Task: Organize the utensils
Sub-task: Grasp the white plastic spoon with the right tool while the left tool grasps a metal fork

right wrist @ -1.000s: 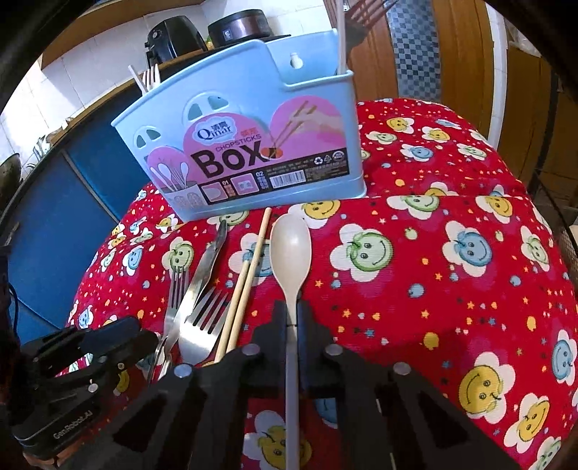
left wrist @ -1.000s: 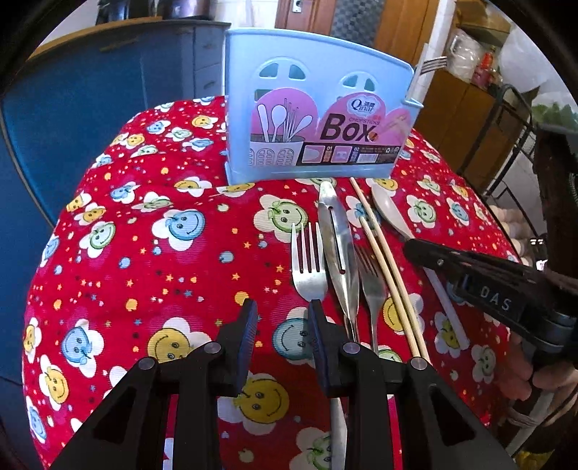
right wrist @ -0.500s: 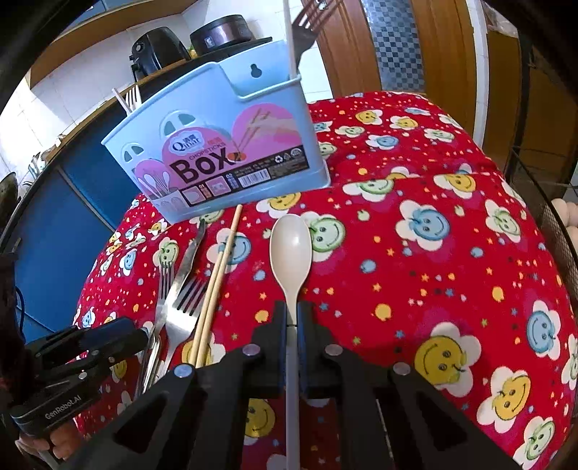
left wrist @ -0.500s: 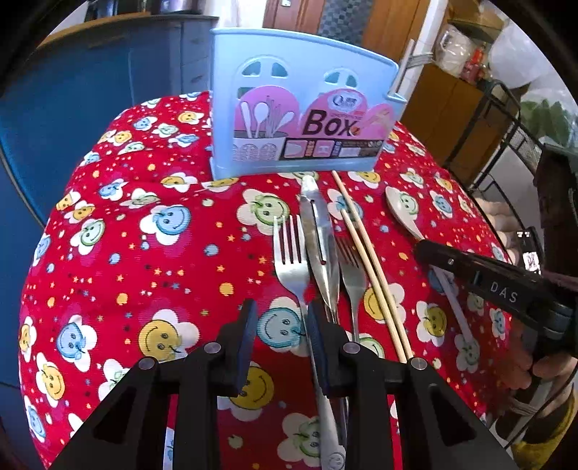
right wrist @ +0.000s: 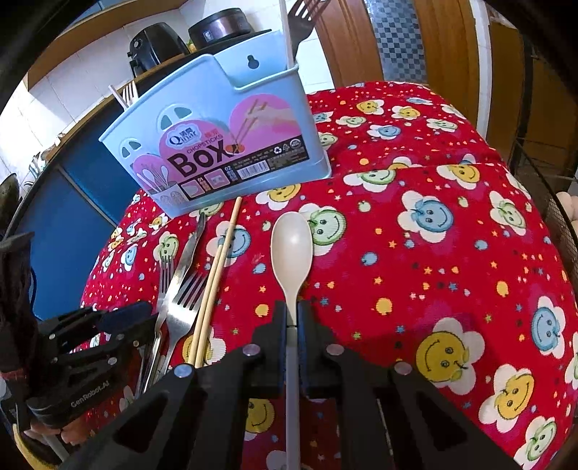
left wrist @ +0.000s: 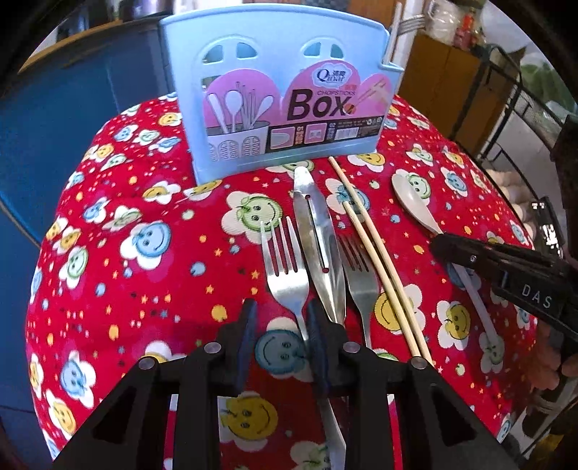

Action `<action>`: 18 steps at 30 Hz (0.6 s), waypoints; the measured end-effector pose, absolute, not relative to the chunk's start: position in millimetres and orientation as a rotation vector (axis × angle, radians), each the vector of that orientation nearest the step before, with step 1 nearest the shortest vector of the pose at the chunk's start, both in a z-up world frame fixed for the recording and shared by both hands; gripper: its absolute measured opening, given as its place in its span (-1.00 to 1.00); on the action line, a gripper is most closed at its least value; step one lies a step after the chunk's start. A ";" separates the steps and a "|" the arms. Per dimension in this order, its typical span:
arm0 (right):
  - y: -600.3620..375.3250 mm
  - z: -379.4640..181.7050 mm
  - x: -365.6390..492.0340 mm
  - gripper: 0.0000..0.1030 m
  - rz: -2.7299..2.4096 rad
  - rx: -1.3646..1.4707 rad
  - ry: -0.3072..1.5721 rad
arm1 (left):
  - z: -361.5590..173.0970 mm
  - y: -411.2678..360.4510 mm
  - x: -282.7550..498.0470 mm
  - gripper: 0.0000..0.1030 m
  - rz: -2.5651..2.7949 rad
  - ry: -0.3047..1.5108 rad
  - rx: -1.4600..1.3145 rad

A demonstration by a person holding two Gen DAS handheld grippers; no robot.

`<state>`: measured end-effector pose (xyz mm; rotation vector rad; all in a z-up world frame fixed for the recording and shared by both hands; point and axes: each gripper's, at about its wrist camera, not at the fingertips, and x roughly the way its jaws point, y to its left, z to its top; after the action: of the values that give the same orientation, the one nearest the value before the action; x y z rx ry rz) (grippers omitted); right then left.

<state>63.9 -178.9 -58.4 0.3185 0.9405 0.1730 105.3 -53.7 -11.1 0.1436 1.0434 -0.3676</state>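
Observation:
A light blue utensil box (left wrist: 285, 90) (right wrist: 224, 148) stands at the back of the red table; a fork and a white handle stand in its end slot (right wrist: 292, 32). In front lie two forks (left wrist: 285, 267) (left wrist: 361, 282), a knife (left wrist: 318, 238), a pair of chopsticks (left wrist: 375, 253) and a cream spoon (right wrist: 290, 249) (left wrist: 415, 202). My right gripper (right wrist: 292, 318) (left wrist: 439, 242) is shut on the spoon's handle. My left gripper (left wrist: 281, 318) (right wrist: 130, 318) is open, its jaws on either side of the left fork's neck.
The table wears a red smiley-flower cloth (left wrist: 144, 235) that drops off at the near and side edges. A blue cabinet (left wrist: 72, 108) stands to the left, wooden doors (right wrist: 361, 43) and a wire rack (left wrist: 505, 108) to the right. Kitchen appliances (right wrist: 151, 47) sit behind.
My left gripper has moved forward to the left fork, which now sits between its jaws. My right gripper stays shut on the spoon and has shifted slightly with it.

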 end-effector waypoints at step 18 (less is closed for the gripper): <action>-175.4 -57.3 90.3 -0.82 0.228 0.271 1.055 | -4.5 -38.4 110.4 -0.93 -0.403 1.045 0.015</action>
<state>90.3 -175.4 -57.3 0.2707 1.0547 0.2280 110.4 -38.4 -4.5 0.0154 1.0451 -0.4031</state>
